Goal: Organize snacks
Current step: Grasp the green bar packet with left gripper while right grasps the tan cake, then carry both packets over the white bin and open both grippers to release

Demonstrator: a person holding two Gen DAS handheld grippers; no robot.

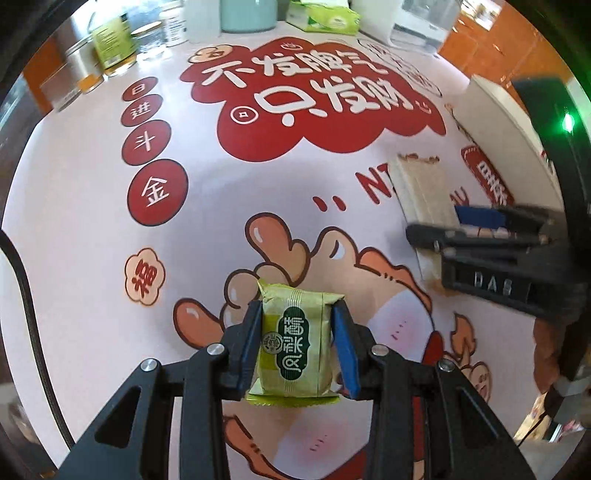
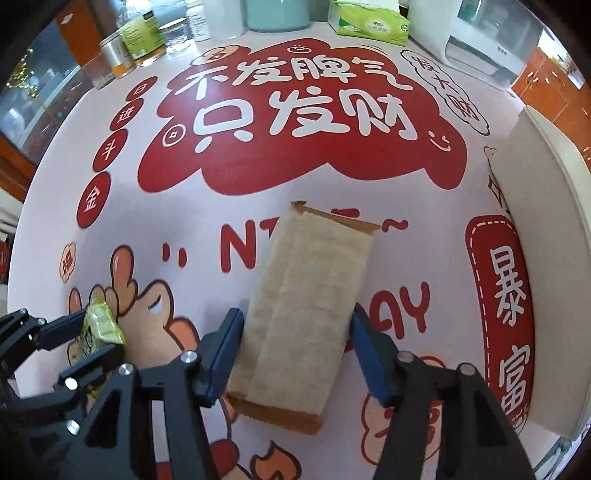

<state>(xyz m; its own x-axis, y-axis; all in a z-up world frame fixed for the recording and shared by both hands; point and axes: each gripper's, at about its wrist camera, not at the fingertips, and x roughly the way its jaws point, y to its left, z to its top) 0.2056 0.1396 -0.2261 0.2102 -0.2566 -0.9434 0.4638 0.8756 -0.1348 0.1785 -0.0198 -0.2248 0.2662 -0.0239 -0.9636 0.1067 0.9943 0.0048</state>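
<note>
A green-yellow wrapped snack (image 1: pixel 295 354) sits upright between the blue pads of my left gripper (image 1: pixel 297 310), which is shut on it above the printed tablecloth (image 1: pixel 207 206). In the right wrist view the same snack (image 2: pixel 99 328) shows at the lower left in the left gripper (image 2: pixel 92 343). A long beige wafer packet (image 2: pixel 310 306) lies lengthwise between the pads of my right gripper (image 2: pixel 295 328), which press on both its long sides. From the left wrist view the wafer packet (image 1: pixel 424 188) sticks out of the right gripper (image 1: pixel 454 225).
A white box (image 2: pixel 535 221) stands at the table's right side. Along the far edge are a green tissue pack (image 2: pixel 369 22), a teal container (image 2: pixel 277 14), jars and bottles (image 2: pixel 144 37) and a white appliance (image 2: pixel 480 44).
</note>
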